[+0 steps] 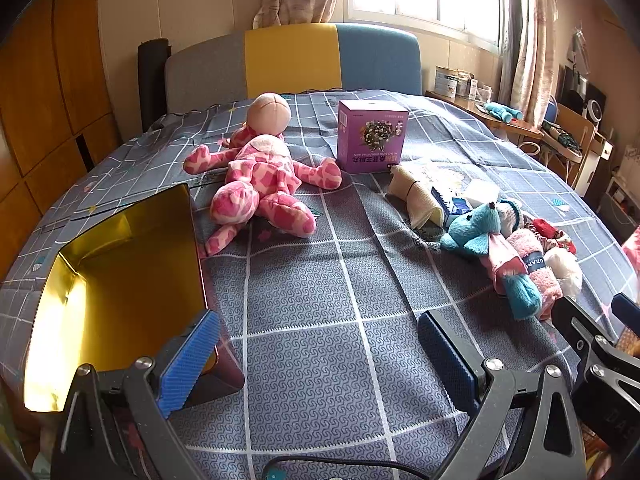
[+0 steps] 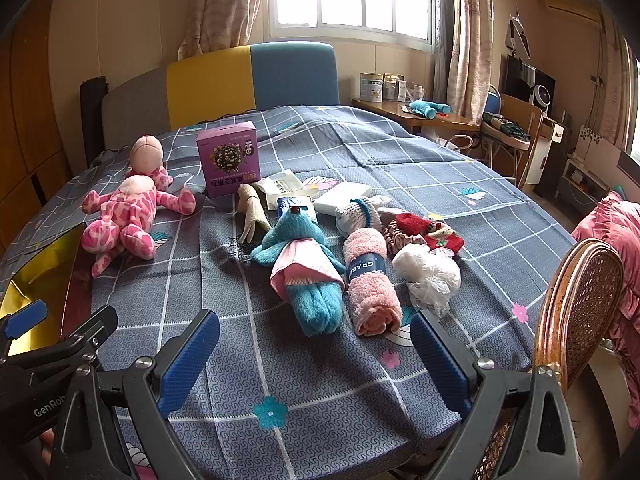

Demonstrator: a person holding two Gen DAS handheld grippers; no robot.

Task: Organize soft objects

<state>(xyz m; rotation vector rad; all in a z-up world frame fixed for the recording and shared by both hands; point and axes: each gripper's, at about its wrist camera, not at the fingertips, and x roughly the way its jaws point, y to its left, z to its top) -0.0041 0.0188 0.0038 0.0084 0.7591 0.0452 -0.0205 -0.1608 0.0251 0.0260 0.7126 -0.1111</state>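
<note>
A pink spotted plush doll [image 1: 260, 184] [image 2: 128, 212] lies on the bed at the left. A teal plush in a pink dress [image 1: 486, 240] [image 2: 304, 268] lies mid-right, beside a rolled pink towel [image 1: 536, 268] [image 2: 370, 280]. An open gold-lined box [image 1: 120, 292] [image 2: 36, 288] sits at the left edge. My left gripper [image 1: 318, 356] is open and empty, next to the box. My right gripper [image 2: 316, 356] is open and empty, just short of the teal plush and towel.
A purple carton [image 1: 370, 136] [image 2: 230, 158] stands behind the doll. Socks [image 2: 360, 212], a red hair tie [image 2: 416, 226], a white plastic bag [image 2: 430, 272] and a beige glove [image 2: 252, 216] lie nearby. A wicker chair [image 2: 580, 300] stands at the right.
</note>
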